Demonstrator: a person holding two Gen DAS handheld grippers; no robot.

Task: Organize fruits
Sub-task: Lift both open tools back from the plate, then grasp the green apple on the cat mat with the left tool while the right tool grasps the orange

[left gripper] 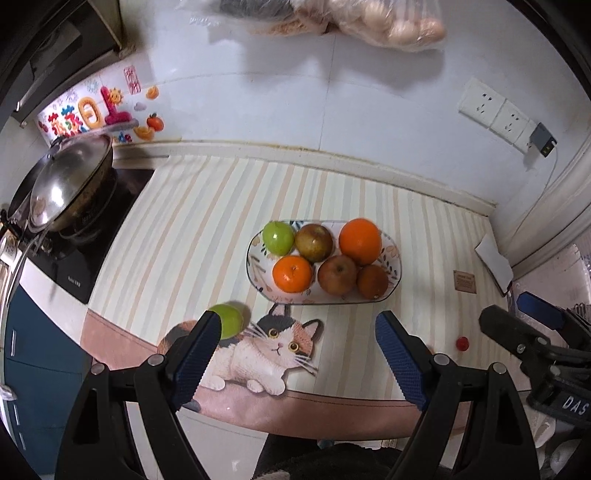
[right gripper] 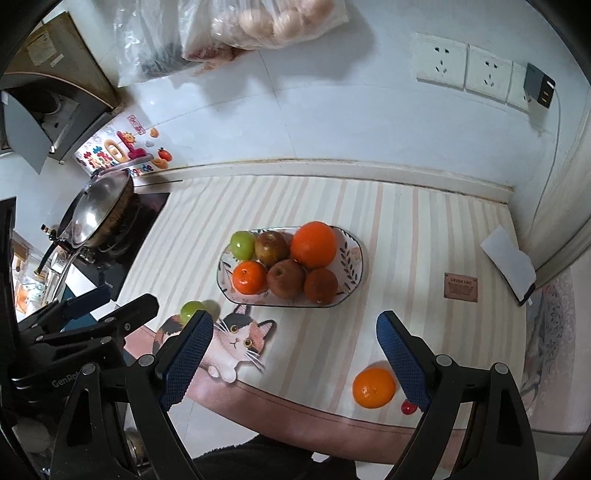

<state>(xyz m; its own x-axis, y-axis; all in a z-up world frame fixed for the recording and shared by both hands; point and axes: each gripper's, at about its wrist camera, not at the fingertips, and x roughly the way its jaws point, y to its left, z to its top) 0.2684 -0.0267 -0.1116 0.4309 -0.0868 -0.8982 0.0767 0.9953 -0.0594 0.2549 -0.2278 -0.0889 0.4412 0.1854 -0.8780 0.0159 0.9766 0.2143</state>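
An oval patterned plate [left gripper: 394,275] [right gripper: 352,258] on the striped cloth holds several fruits: a green apple [left gripper: 277,238], two oranges, brownish apples. A loose green apple [left gripper: 231,320] [right gripper: 192,309] lies on the cloth by the cat mat, just beyond my left gripper's left finger. A loose orange [right gripper: 373,387] and a small red fruit [right gripper: 407,407] [left gripper: 462,343] lie near the front edge, by my right gripper's right finger. My left gripper [left gripper: 297,354] and right gripper [right gripper: 295,354] both hover open above the cloth with nothing between their fingers.
A lidded wok [left gripper: 62,192] sits on the stove at the left. Plastic bags [right gripper: 236,33] hang on the tiled wall, with sockets [right gripper: 465,66] at the right. A cat-shaped mat [left gripper: 266,350] lies near the front edge; a notebook [right gripper: 511,264] lies at the far right.
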